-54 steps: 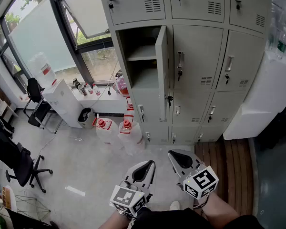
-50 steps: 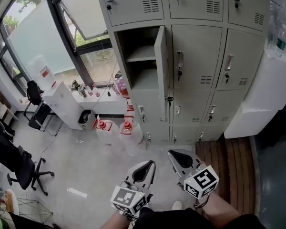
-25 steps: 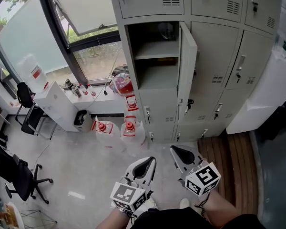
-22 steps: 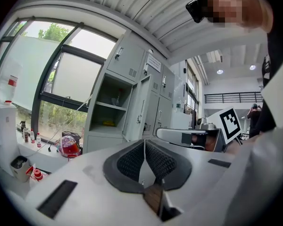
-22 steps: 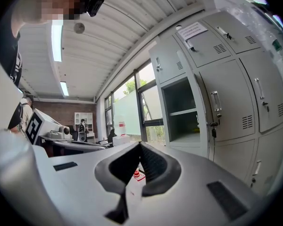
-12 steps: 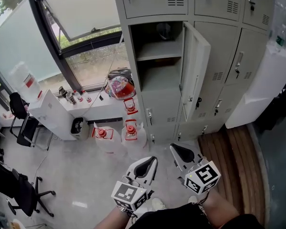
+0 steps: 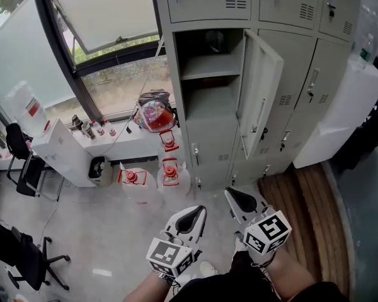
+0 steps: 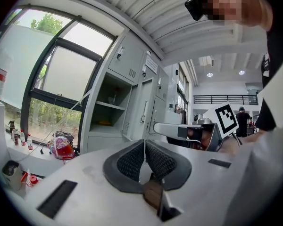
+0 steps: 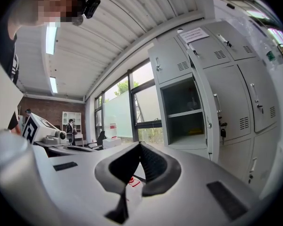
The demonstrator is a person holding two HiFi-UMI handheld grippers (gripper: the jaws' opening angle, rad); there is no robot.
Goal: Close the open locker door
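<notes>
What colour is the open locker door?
The open locker door is light grey; the head view shows it best.

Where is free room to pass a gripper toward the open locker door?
Free: the brown wooden floor strip before the closed grey metal lockers, beside the white boxy unit. Crowded: clear red-capped water jugs left of the open grey locker door.

Looks along the left gripper (image 8: 144, 144), jaws pressed together with nothing between, toward grey lockers (image 8: 132, 69): open compartment (image 8: 108, 114) with one shelf, locker door (image 8: 142, 111) swung outward beside it, right gripper (image 8: 156, 128) level at the right, window (image 8: 56, 74) at the left.
</notes>
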